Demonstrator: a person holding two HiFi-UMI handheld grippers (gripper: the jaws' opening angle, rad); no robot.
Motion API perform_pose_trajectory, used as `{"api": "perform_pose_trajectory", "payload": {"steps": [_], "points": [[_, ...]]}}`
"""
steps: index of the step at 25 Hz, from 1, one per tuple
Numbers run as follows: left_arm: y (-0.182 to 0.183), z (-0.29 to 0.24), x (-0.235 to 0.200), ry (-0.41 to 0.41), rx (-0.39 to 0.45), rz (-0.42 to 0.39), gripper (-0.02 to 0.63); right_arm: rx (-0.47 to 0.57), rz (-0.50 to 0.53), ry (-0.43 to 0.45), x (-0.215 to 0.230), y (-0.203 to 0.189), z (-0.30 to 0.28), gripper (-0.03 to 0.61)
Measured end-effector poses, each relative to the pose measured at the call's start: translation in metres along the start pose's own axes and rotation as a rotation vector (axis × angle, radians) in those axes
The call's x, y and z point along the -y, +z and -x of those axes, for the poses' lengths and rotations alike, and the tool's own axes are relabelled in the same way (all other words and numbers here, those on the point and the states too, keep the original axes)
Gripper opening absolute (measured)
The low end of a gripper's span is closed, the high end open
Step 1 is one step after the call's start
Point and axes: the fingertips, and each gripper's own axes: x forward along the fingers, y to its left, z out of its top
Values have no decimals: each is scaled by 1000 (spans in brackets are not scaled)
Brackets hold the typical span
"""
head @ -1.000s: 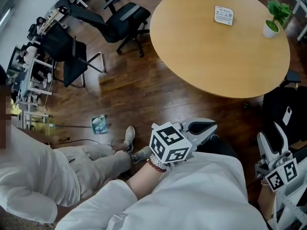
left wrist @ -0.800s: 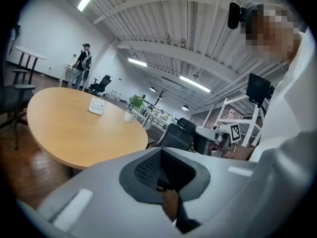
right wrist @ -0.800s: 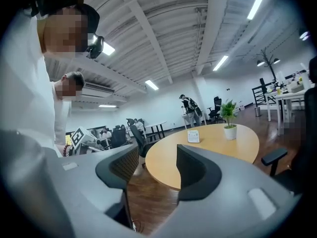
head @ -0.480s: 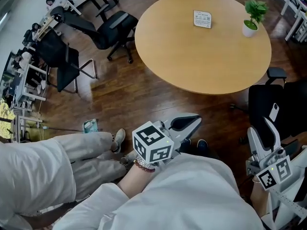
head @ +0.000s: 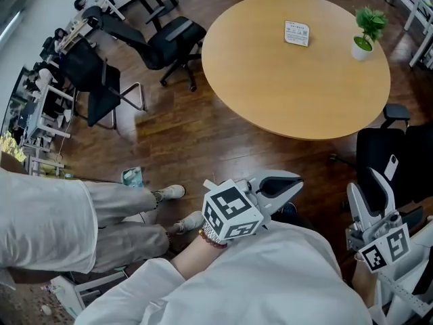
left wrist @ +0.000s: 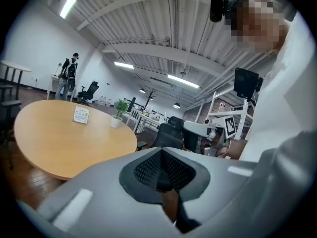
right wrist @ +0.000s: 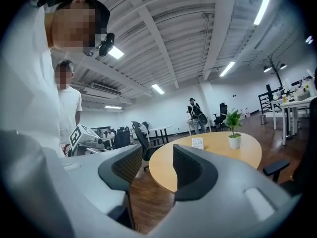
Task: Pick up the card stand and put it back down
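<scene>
Left gripper (head: 281, 185) and right gripper (head: 365, 185) hang low in the head view, well apart from the card stand (head: 297, 34) on the round table (head: 270, 93), near a white pot (head: 361, 49) holding 1 green plant (head: 371, 22); the stand's print is unreadable. Left gripper view: jaws pressed together, empty. Right gripper view: jaws spread, just been closing, nothing between them, stand far ahead.
</scene>
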Motion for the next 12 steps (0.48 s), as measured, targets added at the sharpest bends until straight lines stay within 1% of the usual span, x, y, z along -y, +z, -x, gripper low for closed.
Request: {"api": "perform_pose_trajectory", "payload": {"steps": [4,9,12], "points": [[1,8,-5,-5,-15,-18,0,11,16,-8,-3,7,-9,186],[16,21,-19,41,43,-14,0,10,40,31,-12,10,-22,186],[21,16,-27,67,41,-7,1,3,42,55,-13,11,-30,186]]}}
